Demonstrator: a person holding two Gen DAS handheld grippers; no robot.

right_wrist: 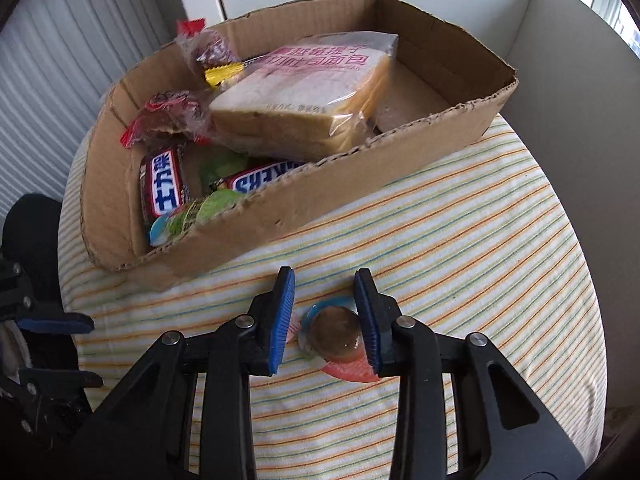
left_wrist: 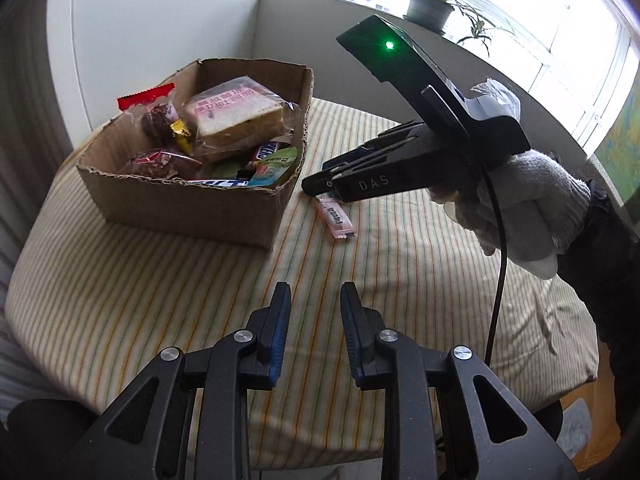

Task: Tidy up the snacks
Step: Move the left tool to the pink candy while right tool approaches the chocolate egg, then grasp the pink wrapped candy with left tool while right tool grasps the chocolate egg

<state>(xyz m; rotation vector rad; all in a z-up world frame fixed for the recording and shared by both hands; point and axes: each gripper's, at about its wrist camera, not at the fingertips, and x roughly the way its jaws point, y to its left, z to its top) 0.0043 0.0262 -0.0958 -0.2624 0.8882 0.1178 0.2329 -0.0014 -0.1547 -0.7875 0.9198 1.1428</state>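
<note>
A cardboard box (left_wrist: pixel 192 208) (right_wrist: pixel 280 216) on the striped tablecloth holds a bagged bread loaf (left_wrist: pixel 236 114) (right_wrist: pixel 304 92), Snickers bars (right_wrist: pixel 164 182), jelly cups and wrapped cakes. My right gripper (right_wrist: pixel 325 280) is open, its fingers either side of a brown jelly cup (right_wrist: pixel 335 333) lying on the cloth just in front of the box. In the left wrist view the right gripper (left_wrist: pixel 320 182) hangs low beside the box, above a pink snack stick (left_wrist: pixel 336 218). My left gripper (left_wrist: pixel 316 296) is open and empty over the cloth.
The round table (left_wrist: pixel 400 264) with striped cloth stands by a white wall. Potted plants (left_wrist: pixel 430 4) sit on the windowsill behind. The right gripper's cable (left_wrist: pixel 498 280) hangs down over the table.
</note>
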